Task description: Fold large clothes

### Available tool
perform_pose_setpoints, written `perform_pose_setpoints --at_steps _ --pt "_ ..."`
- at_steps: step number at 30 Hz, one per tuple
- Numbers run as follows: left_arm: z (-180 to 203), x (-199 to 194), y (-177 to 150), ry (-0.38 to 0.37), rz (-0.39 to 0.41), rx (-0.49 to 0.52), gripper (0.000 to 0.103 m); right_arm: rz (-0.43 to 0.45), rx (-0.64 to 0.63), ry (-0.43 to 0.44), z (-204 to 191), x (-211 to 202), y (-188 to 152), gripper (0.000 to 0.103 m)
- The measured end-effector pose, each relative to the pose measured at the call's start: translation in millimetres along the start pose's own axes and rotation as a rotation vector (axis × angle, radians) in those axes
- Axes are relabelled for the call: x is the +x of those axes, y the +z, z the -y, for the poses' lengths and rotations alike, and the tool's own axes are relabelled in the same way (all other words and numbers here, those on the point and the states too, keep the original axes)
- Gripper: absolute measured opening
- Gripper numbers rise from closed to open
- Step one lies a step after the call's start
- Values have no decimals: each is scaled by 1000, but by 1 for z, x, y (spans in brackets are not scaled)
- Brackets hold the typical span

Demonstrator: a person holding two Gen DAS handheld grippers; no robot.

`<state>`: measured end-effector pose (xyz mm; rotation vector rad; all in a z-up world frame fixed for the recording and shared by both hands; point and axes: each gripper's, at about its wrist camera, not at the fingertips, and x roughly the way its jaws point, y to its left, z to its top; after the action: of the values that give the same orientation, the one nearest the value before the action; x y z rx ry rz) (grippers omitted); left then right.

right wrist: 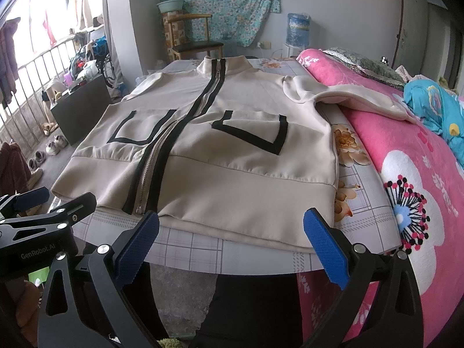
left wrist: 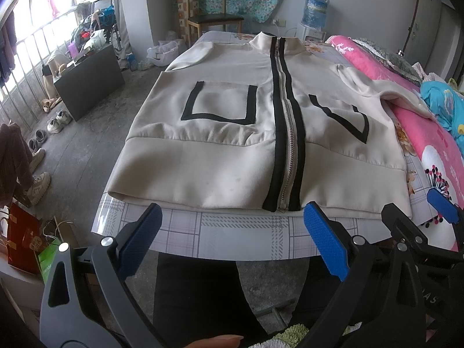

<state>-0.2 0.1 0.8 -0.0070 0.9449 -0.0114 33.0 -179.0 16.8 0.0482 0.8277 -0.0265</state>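
Beige jacket (left wrist: 232,133) lies flat, front up, zipped, on the table (left wrist: 232,232); collar at the far end, hem toward the person. The hem stops just short of the near table edge, leaving a bare strip of checked tabletop between cloth and edge. The jacket's left side runs along the table's left edge, with open floor (left wrist: 95,150) beyond it. On the right, a pink blanket (right wrist: 406,174) on the bed presses up against the table — no free room there. One sleeve (right wrist: 362,98) drapes off the table onto that blanket; the other sleeve (left wrist: 200,52) lies on the tabletop near the collar.

Left gripper (left wrist: 232,240): fingers spread wide, holding nothing, hovering off the near edge in front of the hem, not touching cloth. Right gripper (right wrist: 232,243): also spread wide and empty, just before the hem, apart from it.

Hidden or unclear: the jacket's back and the table under it; the right sleeve's cuff end is cut off behind a blue bundle (right wrist: 435,107). The person's dark trousers (left wrist: 203,295) show under the table edge.
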Motion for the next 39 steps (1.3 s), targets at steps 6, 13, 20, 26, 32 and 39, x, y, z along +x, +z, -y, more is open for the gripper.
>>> perform_pose_setpoints --at_steps 6,13,20,26,32,39 --pt "0 0 0 0 1 -1 95 1 -1 0 0 0 0 97" --pt "0 0 0 -2 2 -1 95 2 -1 -1 0 1 0 97" --pt "0 0 0 1 2 0 95 3 -2 -2 0 1 0 97" --pt "1 -1 5 2 1 0 95 1 -2 -3 0 1 0 97" --pt "-5 8 12 10 -11 5 95 -12 6 -3 4 8 0 97" --pt "1 28 10 8 -37 19 95 -22 23 -19 15 20 -1 97"
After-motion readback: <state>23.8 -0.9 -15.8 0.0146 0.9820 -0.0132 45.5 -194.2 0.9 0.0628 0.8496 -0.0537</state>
